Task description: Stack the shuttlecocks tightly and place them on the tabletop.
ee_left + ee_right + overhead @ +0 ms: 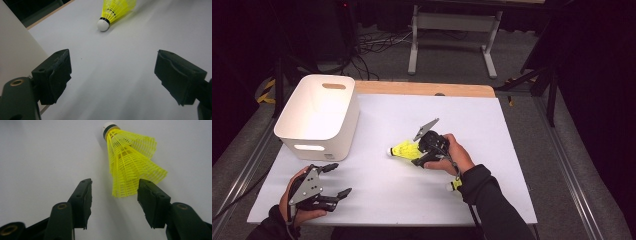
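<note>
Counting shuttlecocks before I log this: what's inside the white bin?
The high view shows the bin's far inner wall with its handle slot and part of the floor, all bare white. The near wall covers the front of the floor, so something small lying there can't be ruled out.

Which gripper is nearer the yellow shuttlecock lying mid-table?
Right. The right gripper sits at the yellow shuttlecock, jaws open on either side of the skirt's wide end. The left gripper is open and apart from it, near the table's front left by the white bin.

The right hand-held gripper (418, 154) covers the yellow shuttlecock's (404, 150) skirt end; a sleeve (482, 192) hides most of a 2nd shuttlecock (454, 185).
</note>
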Demonstrator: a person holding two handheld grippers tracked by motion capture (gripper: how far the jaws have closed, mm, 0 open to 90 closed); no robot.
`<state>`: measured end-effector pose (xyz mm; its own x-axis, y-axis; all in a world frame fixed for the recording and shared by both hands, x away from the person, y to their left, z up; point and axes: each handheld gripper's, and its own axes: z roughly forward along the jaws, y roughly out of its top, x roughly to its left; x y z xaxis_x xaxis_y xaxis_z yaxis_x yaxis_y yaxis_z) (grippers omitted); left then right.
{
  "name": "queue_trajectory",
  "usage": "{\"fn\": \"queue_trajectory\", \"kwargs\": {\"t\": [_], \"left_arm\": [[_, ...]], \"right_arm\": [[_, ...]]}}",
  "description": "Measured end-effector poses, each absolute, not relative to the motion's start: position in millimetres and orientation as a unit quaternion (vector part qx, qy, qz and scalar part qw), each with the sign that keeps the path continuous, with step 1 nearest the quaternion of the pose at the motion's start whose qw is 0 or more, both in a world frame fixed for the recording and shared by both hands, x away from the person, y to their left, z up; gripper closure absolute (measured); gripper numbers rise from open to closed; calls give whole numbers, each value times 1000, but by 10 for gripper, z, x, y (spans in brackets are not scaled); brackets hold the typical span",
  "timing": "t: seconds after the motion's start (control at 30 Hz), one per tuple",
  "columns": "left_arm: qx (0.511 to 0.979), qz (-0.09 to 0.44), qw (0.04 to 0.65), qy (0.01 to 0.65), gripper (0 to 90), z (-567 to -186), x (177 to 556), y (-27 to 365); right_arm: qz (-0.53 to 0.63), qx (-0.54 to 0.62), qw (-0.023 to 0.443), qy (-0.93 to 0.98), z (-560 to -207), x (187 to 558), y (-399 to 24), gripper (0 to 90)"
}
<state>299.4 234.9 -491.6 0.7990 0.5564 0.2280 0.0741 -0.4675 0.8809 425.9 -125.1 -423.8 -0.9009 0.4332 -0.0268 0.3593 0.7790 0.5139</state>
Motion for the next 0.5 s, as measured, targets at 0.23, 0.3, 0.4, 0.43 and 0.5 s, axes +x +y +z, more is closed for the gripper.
{"fn": "queue_trajectory", "kwargs": {"t": [0.23,0.3,0.4,0.43,0.5], "left_arm": [[819,256,478,190,149,-4907,2988,2351],[819,256,478,190,148,-4907,2988,2350],[821,254,476,187,148,-4912,2994,2342],[821,253,476,186,148,-4914,2998,2338],[821,253,478,185,148,-4918,3001,2333]], "right_arm": [[290,208,102,929,-4072,4162,-1370,461],[296,210,110,925,-4032,4130,-1410,456],[313,212,128,917,-3968,4068,-1481,459],[315,209,134,916,-3955,4051,-1494,458],[318,210,143,913,-3936,4017,-1511,449]]}}
